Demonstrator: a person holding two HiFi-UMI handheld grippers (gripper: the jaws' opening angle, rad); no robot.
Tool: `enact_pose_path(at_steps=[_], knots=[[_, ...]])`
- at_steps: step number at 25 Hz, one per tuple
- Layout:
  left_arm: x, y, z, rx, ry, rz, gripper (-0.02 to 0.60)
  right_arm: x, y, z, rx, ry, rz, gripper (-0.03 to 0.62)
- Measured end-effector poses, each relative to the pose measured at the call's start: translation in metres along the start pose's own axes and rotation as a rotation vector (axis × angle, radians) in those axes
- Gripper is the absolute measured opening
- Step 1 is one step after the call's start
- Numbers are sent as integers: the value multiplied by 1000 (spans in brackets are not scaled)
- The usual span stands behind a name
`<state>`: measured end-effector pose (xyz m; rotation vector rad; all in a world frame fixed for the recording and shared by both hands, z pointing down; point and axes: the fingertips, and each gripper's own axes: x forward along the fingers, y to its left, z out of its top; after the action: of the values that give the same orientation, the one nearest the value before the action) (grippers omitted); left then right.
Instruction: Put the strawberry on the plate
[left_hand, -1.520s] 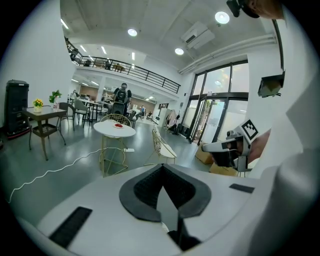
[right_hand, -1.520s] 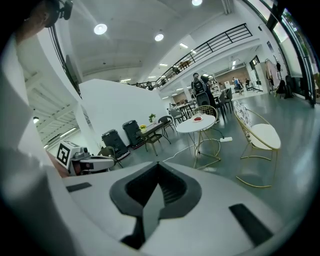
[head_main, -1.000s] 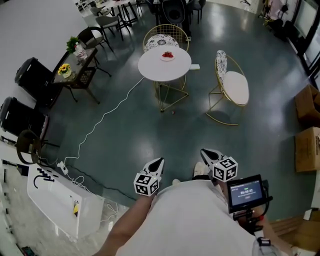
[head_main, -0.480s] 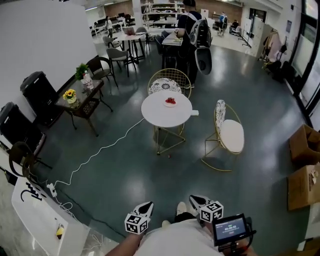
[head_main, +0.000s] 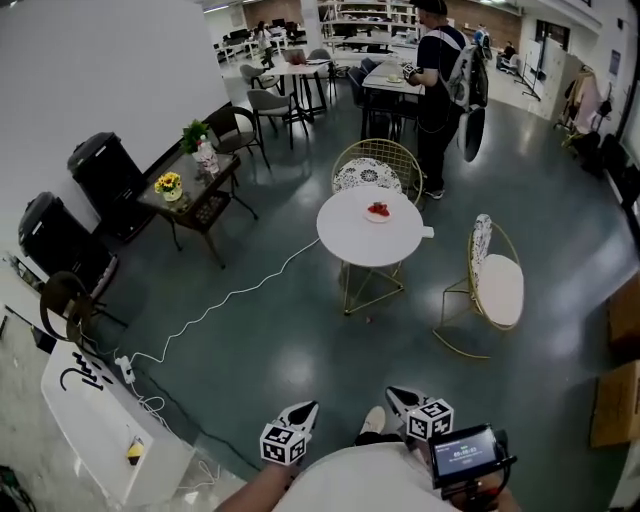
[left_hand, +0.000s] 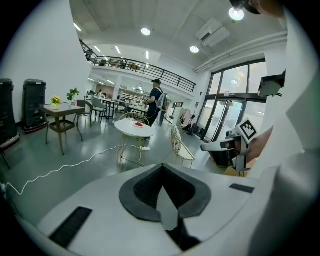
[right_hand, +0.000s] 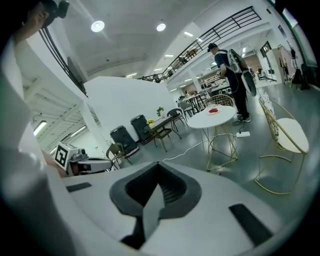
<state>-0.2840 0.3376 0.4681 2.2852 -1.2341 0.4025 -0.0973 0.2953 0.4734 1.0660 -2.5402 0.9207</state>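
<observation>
A round white table (head_main: 370, 240) stands several steps ahead on the dark floor. On it is a small plate (head_main: 378, 212) with something red, too far off to tell the strawberry apart. The same table (left_hand: 134, 127) and plate (left_hand: 139, 125) show in the left gripper view, and the table (right_hand: 216, 116) and plate (right_hand: 214, 111) in the right gripper view. My left gripper (head_main: 306, 408) and right gripper (head_main: 398, 395) are held low by my body, both shut and empty, far from the table. Each gripper view looks over its own closed jaws.
Gold wire chairs (head_main: 497, 288) (head_main: 376, 167) flank the table. A white cable (head_main: 215, 305) runs over the floor to a power strip (head_main: 126, 370). A side table with flowers (head_main: 190, 192) and black bins (head_main: 105, 170) stand left. A person with a backpack (head_main: 440, 80) stands behind.
The head view has tilted up and shifted, so the table now sits lower and further right in frame, and the standing person has come into view. Both grippers stay low and shut.
</observation>
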Motion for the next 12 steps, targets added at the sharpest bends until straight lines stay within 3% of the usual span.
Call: enact_pose_path(at_steps=[6, 12], knots=[[33, 38, 43, 22, 5, 62, 5, 50, -25, 48, 2, -20, 72, 5], [93, 45, 78, 64, 12, 36, 5, 68, -79, 89, -9, -63, 61, 5]])
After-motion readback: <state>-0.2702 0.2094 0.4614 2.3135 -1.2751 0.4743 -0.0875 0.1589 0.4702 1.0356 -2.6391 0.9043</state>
